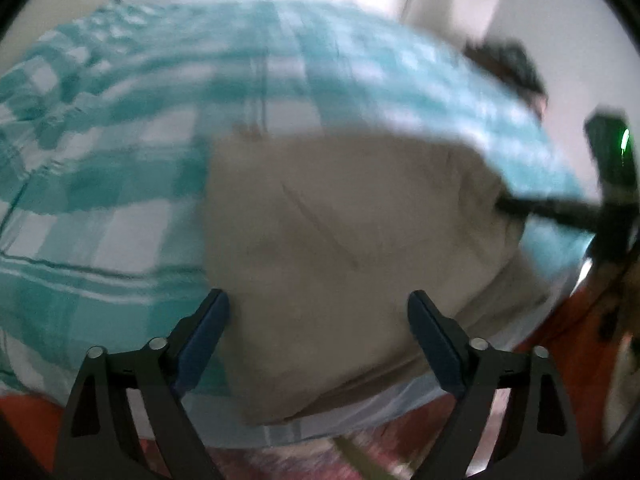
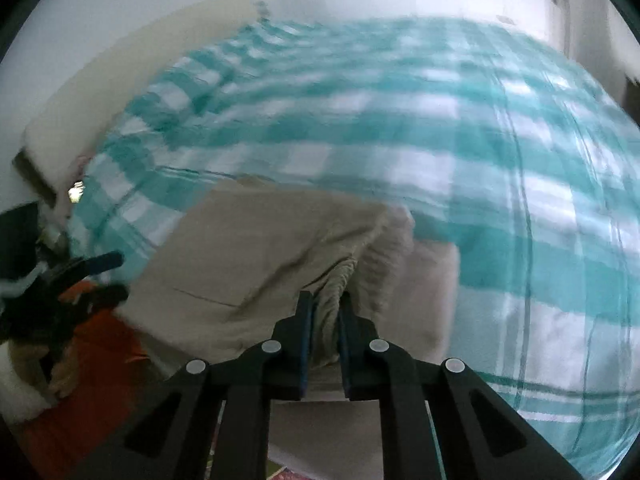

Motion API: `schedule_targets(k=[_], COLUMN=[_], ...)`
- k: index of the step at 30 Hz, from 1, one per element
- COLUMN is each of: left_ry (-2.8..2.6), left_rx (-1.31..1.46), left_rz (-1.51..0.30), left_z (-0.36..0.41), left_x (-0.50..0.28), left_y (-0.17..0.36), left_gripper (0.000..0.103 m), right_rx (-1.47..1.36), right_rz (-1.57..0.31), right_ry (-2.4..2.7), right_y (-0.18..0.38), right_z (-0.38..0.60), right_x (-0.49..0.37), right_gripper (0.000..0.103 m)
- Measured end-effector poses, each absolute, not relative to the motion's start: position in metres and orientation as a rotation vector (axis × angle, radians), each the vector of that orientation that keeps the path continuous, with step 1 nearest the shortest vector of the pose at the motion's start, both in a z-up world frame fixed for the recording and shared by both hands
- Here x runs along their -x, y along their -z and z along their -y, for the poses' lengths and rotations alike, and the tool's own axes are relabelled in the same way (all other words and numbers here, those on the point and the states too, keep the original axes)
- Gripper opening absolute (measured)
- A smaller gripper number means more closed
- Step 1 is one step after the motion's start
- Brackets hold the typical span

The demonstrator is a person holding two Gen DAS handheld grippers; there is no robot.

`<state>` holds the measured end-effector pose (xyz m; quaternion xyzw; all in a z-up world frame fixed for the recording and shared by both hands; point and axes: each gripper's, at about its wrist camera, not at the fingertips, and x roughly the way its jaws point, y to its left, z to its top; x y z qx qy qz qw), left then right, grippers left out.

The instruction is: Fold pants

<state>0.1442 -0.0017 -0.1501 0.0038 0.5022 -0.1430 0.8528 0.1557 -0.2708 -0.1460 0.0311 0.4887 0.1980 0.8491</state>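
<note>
Beige pants lie folded on a teal and white checked bedspread. My left gripper is open just above their near part, the cloth showing between its blue pads without touching them. In the right wrist view the pants bunch up at a gathered waistband edge, and my right gripper is shut on that ribbed fold. The right gripper also reaches into the left wrist view as a dark bar at the pants' right side. The left gripper shows at the left edge of the right wrist view.
The bedspread covers most of the bed. A cream headboard or pillow stands at the far left. Orange cloth and a patterned rug lie below the bed's near edge. White walls rise behind.
</note>
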Motion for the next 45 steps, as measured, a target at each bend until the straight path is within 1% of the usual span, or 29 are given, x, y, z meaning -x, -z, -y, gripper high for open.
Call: schedule_targets(k=[1,3,4,5,6,9,12,15,17,18,19,21,23,24,26,28,30,32,34,36,37,38,39,41,42,43,44,45], left_ry=[0.291,0.299,0.307,0.309,0.308,0.306,0.302,0.304,0.305,0.306,0.305,0.303,0.31,0.316,0.334,0.352,0.363,0.364,0.343,0.283,0.28,0.282,0.282,0.299,0.314,0.327,0.329,0.325], left_rx=[-0.024,-0.025,-0.014,-0.001,0.013,0.014,0.004,0.003,0.001,0.003,0.003,0.003,0.028,0.051,0.115,0.143,0.131,0.091,0.021,-0.123,-0.162,-0.181,-0.176,-0.097,-0.054,0.024,0.12,0.17], left_rz=[-1.059,-1.045,-1.044,-1.045,-1.049,-1.051,-1.047,-1.045,-1.042,-1.042,-1.042,-1.044,-1.048,-1.048,-1.022,-0.971,-0.936,-0.927,-0.961,-1.069,-1.099,-1.119,-1.139,-1.154,-1.158,-1.148,-1.119,-1.099], left_z=[0.004,0.004,0.002,0.0,-0.002,-0.003,-0.001,0.0,0.0,-0.001,-0.001,-0.001,-0.005,-0.008,-0.016,-0.021,-0.021,-0.017,-0.01,0.003,0.006,0.007,0.006,-0.005,-0.012,-0.026,-0.047,-0.06], left_x=[-0.143,-0.14,-0.14,-0.141,-0.142,-0.143,-0.143,-0.141,-0.14,-0.141,-0.14,-0.141,-0.141,-0.141,-0.138,-0.134,-0.131,-0.129,-0.131,-0.136,-0.136,-0.135,-0.135,-0.138,-0.141,-0.144,-0.146,-0.145], left_y=[0.153,0.152,0.151,0.15,0.151,0.155,0.155,0.154,0.155,0.156,0.156,0.155,0.151,0.146,0.13,0.11,0.098,0.097,0.112,0.146,0.159,0.17,0.177,0.168,0.161,0.15,0.135,0.127], left_gripper=[0.088,0.088,0.088,0.088,0.088,0.088,0.088,0.088,0.088,0.088,0.088,0.088,0.087,0.086,0.086,0.086,0.086,0.086,0.084,0.071,0.071,0.071,0.071,0.072,0.074,0.076,0.081,0.089], right_rx=[-0.101,-0.242,-0.295,-0.372,-0.434,-0.657,-0.771,-0.793,-0.784,-0.808,-0.821,-0.835,-0.76,-0.696,-0.671,-0.689,-0.639,-0.574,-0.568,-0.535,-0.515,-0.496,-0.485,-0.462,-0.427,-0.401,-0.383,-0.389], right_rz=[-1.059,-1.076,-1.062,-1.037,-1.026,-1.072,-1.166,-1.246,-1.242,-1.226,-1.221,-1.226,-1.239,-1.234,-1.192,-1.117,-1.052,-1.021,-1.049,-1.116,-1.133,-1.134,-1.125,-1.11,-1.108,-1.104,-1.102,-1.102], right_ry=[-0.412,-0.408,-0.389,-0.374,-0.378,-0.413,-0.421,-0.394,-0.384,-0.393,-0.394,-0.388,-0.372,-0.371,-0.402,-0.447,-0.462,-0.432,-0.376,-0.305,-0.282,-0.267,-0.258,-0.25,-0.244,-0.237,-0.225,-0.219], right_y=[0.154,0.161,0.157,0.152,0.149,0.154,0.174,0.193,0.197,0.198,0.199,0.203,0.202,0.196,0.179,0.152,0.124,0.113,0.128,0.161,0.174,0.184,0.189,0.187,0.184,0.181,0.179,0.177], right_z=[0.275,0.292,0.3,0.313,0.322,0.342,0.343,0.335,0.33,0.327,0.326,0.322,0.314,0.309,0.308,0.314,0.317,0.323,0.334,0.34,0.339,0.336,0.333,0.328,0.324,0.322,0.323,0.328], right_x=[-0.158,-0.157,-0.154,-0.147,-0.143,-0.131,-0.125,-0.131,-0.137,-0.143,-0.146,-0.155,-0.161,-0.162,-0.161,-0.156,-0.146,-0.133,-0.122,-0.115,-0.114,-0.114,-0.113,-0.112,-0.113,-0.114,-0.115,-0.115], right_gripper=[0.015,0.033,0.047,0.055,0.057,0.057,0.057,0.057,0.057,0.06,0.064,0.065,0.044,0.041,0.023,0.022,0.022,0.021,0.021,0.021,0.023,0.027,0.028,0.032,0.033,0.04,0.047,0.049])
